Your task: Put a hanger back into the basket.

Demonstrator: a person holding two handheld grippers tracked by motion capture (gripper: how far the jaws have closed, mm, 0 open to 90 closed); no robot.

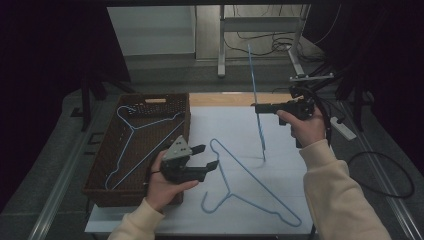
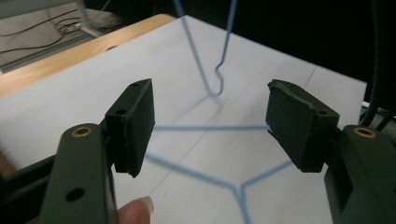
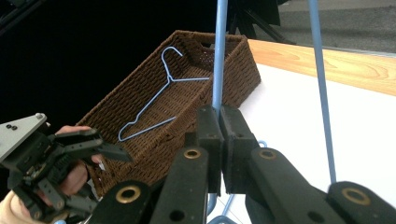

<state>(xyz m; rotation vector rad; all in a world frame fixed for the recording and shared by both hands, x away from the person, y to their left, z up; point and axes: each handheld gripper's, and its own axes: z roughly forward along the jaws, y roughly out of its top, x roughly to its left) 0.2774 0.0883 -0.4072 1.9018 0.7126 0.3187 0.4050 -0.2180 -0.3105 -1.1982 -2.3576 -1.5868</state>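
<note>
My right gripper [image 1: 257, 108] [image 3: 219, 116] is shut on a thin blue wire hanger [image 1: 255, 80] [image 3: 219, 56] and holds it upright. The hanger's hook [image 2: 217, 79] reaches down to the white table sheet [image 1: 225, 125]. A second blue hanger [image 1: 250, 174] [image 2: 210, 127] lies flat on the sheet. My left gripper [image 1: 210, 156] [image 2: 217, 126] [image 3: 109, 144] hovers open just left of that hanger's upper corner, with nothing between its jaws. A third blue hanger [image 1: 132, 127] [image 3: 159, 98] rests inside the brown wicker basket [image 1: 95, 190] [image 3: 154, 149].
The basket stands along the table's left side, close to my left hand. A bare wooden strip [image 1: 225, 99] runs along the far table edge. A white power strip [image 1: 345, 127] and cables lie off the right side. Metal table legs [image 1: 221, 45] stand behind.
</note>
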